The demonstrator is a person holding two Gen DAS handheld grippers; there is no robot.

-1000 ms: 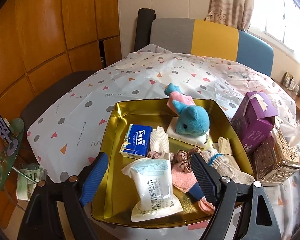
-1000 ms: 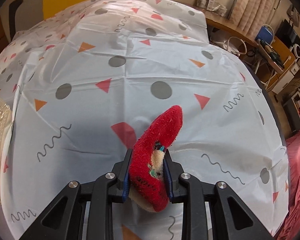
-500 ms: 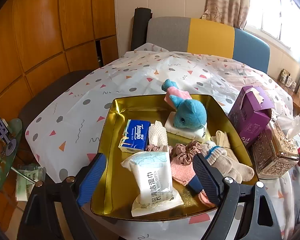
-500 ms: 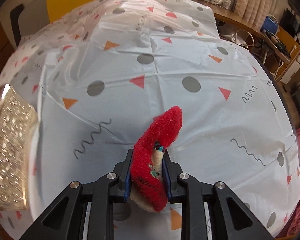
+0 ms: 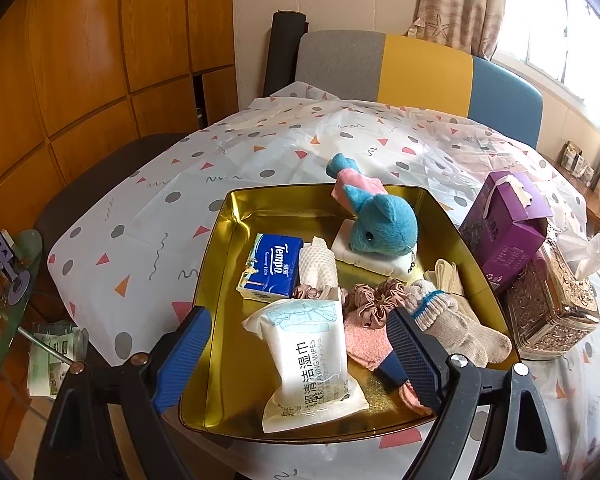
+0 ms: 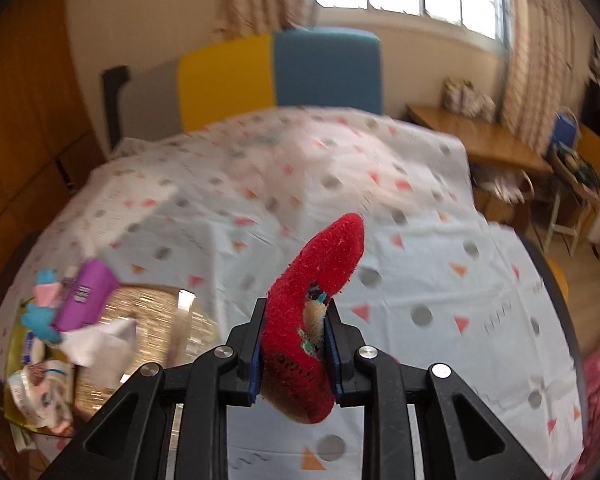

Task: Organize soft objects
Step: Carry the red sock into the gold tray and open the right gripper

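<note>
A gold metal tray [image 5: 220, 320] sits at the near edge of the table. It holds a blue plush toy [image 5: 384, 226], a blue Tempo tissue pack [image 5: 270, 266], a wet-wipes pack [image 5: 312, 360], scrunchies [image 5: 376, 300], a pink cloth [image 5: 366, 344] and knit gloves [image 5: 452, 324]. My left gripper [image 5: 296, 360] is open and empty, held over the tray's near edge. My right gripper [image 6: 295, 350] is shut on a red fuzzy sock [image 6: 316, 280], held in the air above the table. The tray shows blurred in the right wrist view [image 6: 16, 336].
A purple box [image 5: 504, 236] and an ornate gold tissue box [image 5: 548, 304] stand right of the tray. A patterned cloth [image 5: 260, 160] covers the table. A grey, yellow and blue chair [image 5: 420, 72] stands behind it. A glass side table [image 5: 4, 280] is at the left.
My right gripper has lifted and swung left with the red sock; the tray and boxes have come into its view. My left gripper has drawn back slightly and stays open.
</note>
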